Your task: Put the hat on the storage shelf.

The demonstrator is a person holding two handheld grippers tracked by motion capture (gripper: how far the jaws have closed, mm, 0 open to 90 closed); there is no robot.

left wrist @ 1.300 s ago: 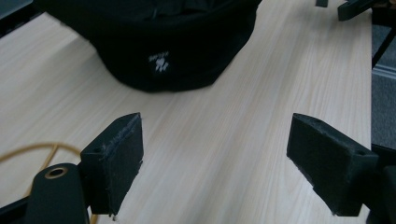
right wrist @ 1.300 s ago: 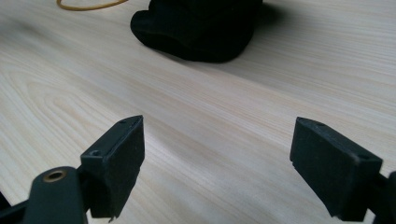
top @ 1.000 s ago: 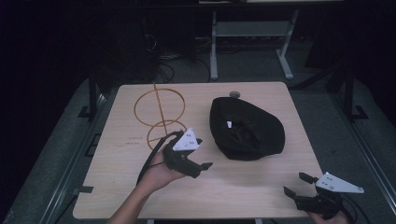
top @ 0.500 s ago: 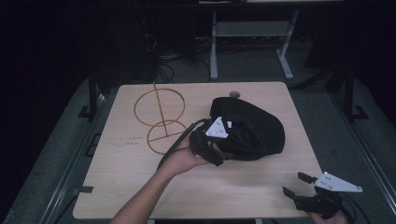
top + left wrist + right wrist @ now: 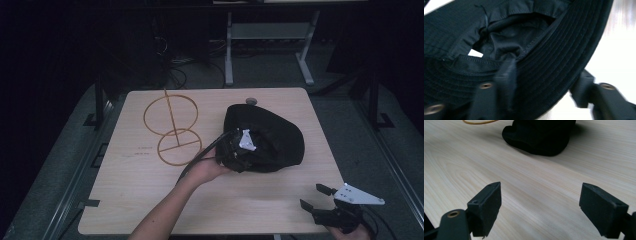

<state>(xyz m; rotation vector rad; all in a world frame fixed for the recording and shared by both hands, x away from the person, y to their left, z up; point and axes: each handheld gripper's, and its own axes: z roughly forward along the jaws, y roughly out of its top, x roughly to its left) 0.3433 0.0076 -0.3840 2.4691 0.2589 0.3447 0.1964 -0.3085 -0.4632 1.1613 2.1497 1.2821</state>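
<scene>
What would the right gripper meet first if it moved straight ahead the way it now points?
Probably the black hat: the open right gripper points over bare table toward it, though depth is hard to judge.

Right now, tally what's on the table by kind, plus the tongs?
Black hat: 1
Orange wire stand: 1
Small grey round piece at the table's far edge: 1
Tongs: 2, the left tongs at the hat's brim, the right tongs open over bare table
Total: 5
</scene>
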